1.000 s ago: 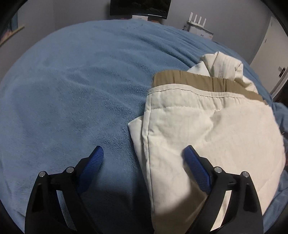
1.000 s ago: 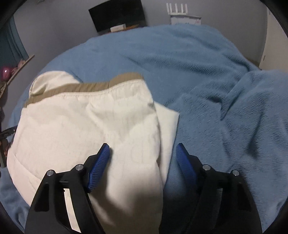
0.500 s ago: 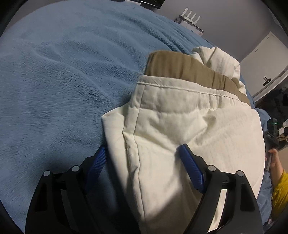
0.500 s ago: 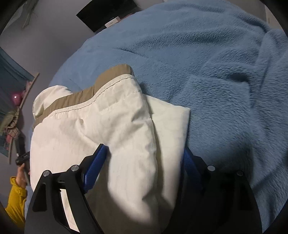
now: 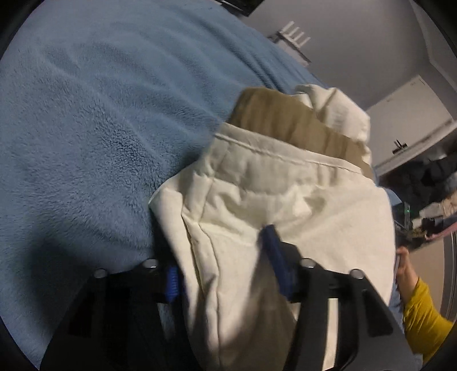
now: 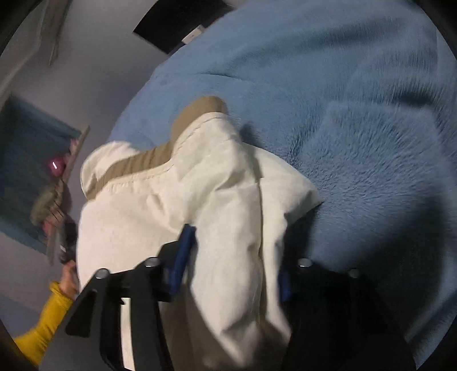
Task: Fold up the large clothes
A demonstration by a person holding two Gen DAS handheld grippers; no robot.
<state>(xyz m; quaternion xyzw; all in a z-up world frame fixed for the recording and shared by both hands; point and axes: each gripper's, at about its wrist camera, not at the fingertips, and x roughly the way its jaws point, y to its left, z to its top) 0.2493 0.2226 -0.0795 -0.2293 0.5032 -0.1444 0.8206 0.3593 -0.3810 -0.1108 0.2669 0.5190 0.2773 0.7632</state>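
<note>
A folded cream jacket [image 5: 300, 205] with a tan inner band [image 5: 285, 125] lies on a blue fleece blanket [image 5: 85, 128]. My left gripper [image 5: 222, 265] is shut on the jacket's left edge, with thick folded cloth between its blue pads. In the right wrist view the same jacket [image 6: 171, 205] fills the middle. My right gripper [image 6: 234, 268] is shut on the jacket's right edge, with the cloth bunched between its blue pads. Its right finger is mostly hidden under the cloth.
The blue blanket [image 6: 357, 128] covers the bed all around the jacket. A hand in a yellow sleeve [image 5: 420, 311] shows at the right edge of the left wrist view. A black screen [image 6: 177, 25] and a white door [image 5: 411, 125] stand beyond the bed.
Both grippers have slid onto the jacket's side edges and closed on the cloth. The jacket's sides now bunch up between the fingers and both views have tilted.
</note>
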